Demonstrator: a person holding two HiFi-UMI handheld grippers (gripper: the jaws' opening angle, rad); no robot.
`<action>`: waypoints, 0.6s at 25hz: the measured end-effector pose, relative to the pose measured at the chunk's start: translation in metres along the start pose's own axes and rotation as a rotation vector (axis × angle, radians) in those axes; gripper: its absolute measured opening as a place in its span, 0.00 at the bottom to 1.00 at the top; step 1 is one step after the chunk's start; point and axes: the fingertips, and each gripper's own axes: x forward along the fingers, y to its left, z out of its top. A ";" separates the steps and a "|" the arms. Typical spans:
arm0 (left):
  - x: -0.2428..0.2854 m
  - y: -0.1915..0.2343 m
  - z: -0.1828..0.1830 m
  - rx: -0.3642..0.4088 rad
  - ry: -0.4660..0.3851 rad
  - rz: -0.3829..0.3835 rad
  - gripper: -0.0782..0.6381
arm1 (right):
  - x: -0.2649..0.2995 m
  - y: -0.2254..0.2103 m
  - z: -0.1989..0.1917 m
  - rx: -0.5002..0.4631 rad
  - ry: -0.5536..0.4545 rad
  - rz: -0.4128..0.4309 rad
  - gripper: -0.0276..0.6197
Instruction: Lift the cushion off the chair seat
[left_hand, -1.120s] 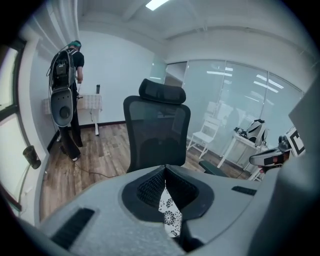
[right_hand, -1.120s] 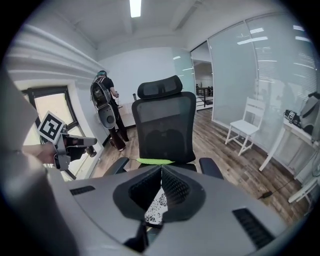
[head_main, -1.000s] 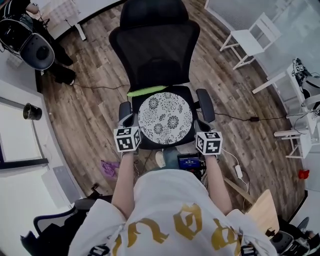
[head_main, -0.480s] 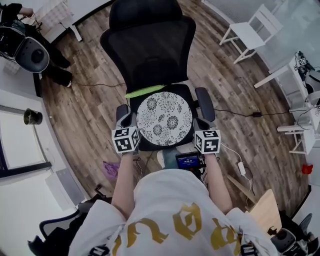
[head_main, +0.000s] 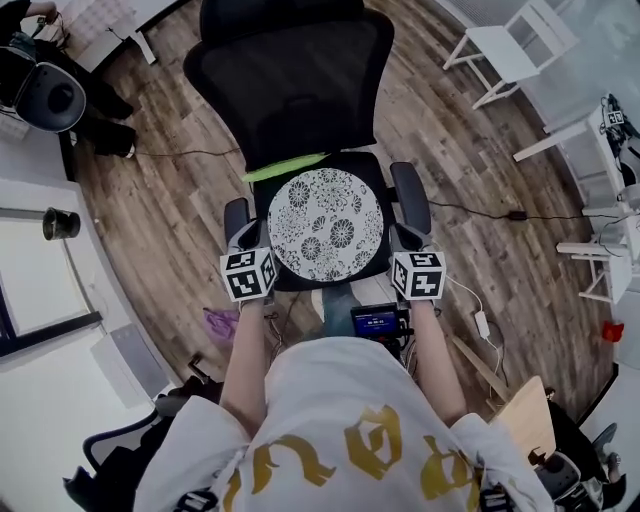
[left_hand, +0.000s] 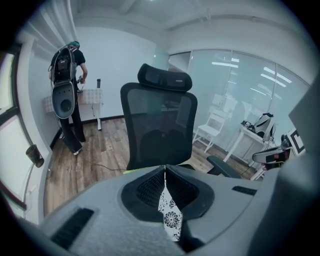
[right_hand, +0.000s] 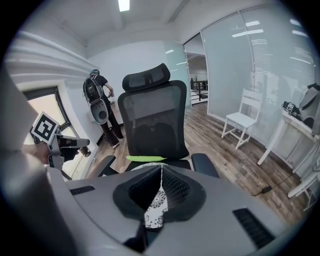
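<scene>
A round white cushion with a black flower print (head_main: 325, 224) lies flat on the seat (head_main: 300, 283) of a black mesh office chair (head_main: 290, 80). My left gripper (head_main: 243, 240) hangs at the cushion's left edge, by the left armrest (head_main: 236, 214), with its jaws shut and nothing between them. At the cushion's right edge, by the right armrest (head_main: 410, 195), my right gripper (head_main: 405, 240) is shut and empty too. In the left gripper view the cushion (left_hand: 170, 212) shows only through the slit below the left gripper's tips (left_hand: 165, 167). It shows as little in the right gripper view, where the cushion (right_hand: 155, 207) is under the right gripper's tips (right_hand: 161, 166).
A green strip (head_main: 285, 166) lies at the back of the seat. A person in black (head_main: 40, 80) stands far left by a desk. White chairs (head_main: 510, 45) and tables stand to the right. Cables, a purple scrap (head_main: 218, 322) and a small screen device (head_main: 378, 322) lie on the wood floor.
Both grippers have sunk a little and moved forward along the cushion's sides. The cushion has stayed flat on the seat.
</scene>
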 end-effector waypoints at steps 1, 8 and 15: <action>0.004 -0.001 -0.002 0.005 0.008 0.000 0.12 | 0.004 -0.001 -0.002 -0.006 0.008 0.002 0.06; 0.025 0.000 -0.015 0.060 0.061 0.013 0.12 | 0.026 -0.002 -0.015 -0.011 0.037 0.028 0.06; 0.049 0.000 -0.033 0.059 0.120 -0.014 0.13 | 0.053 -0.002 -0.025 -0.040 0.079 0.034 0.06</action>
